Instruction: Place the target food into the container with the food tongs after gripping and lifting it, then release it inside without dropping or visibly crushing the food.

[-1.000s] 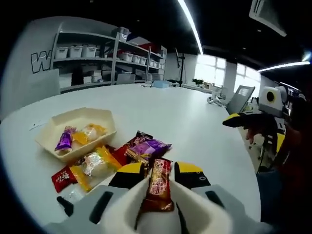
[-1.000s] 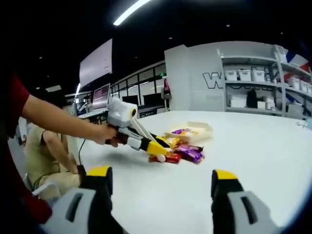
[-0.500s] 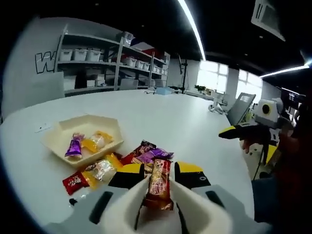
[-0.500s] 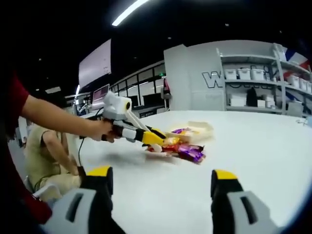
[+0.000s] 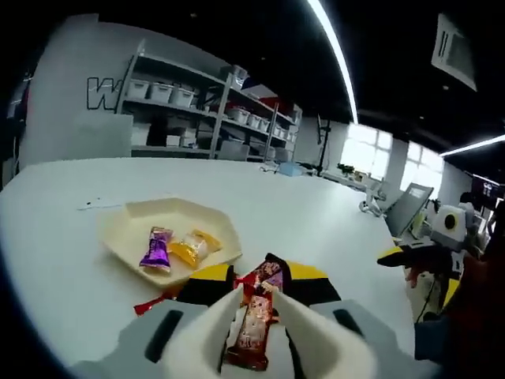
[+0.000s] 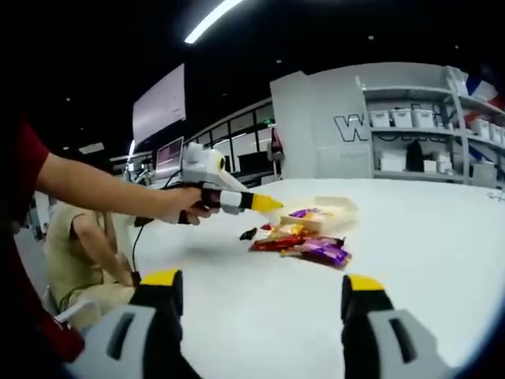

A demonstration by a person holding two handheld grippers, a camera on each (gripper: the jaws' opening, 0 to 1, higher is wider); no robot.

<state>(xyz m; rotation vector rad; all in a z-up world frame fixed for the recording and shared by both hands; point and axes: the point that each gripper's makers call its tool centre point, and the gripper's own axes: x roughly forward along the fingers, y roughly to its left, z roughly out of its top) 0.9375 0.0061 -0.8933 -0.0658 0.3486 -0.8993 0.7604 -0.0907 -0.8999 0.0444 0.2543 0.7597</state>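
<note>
Gripping a red-brown wrapped snack bar (image 5: 254, 335) between the white tong blades (image 5: 207, 335), left tool (image 5: 252, 304) is clamped shut on it; bar runs lengthwise along the blades, its top end poking out past the yellow jaw tips. In the right gripper view the left tool (image 6: 264, 204) is held in a hand (image 6: 177, 207), well above the desk (image 6: 442, 260), yellow tip pointing toward the container (image 6: 335, 209); the bar itself is too small to make out there.

Container (image 5: 126, 237) is a cream angular tray on the white desk (image 5: 316, 213), ahead and left of the left tool. Inside it: a purple-wrapped candy (image 5: 155, 249) and a yellow-wrapped candy (image 5: 192, 248), lying side by side, about touching. The held bar is outside the tray, nearer the camera than its near rim.

Loose pile of wrapped snacks (image 6: 300, 241) sits on the desk just beside the container in the right gripper view: red, yellow and purple wrappers. A red wrapper (image 5: 150, 303) peeks out left of the left tool's jaws.

Right tool (image 6: 260, 296): jaws wide apart, holding nothing, off to the side and well apart from the pile. In the left gripper view it shows at far right (image 5: 394, 256), yellow tip, in a hand.

Background: shelving with white bins (image 5: 181, 99).
</note>
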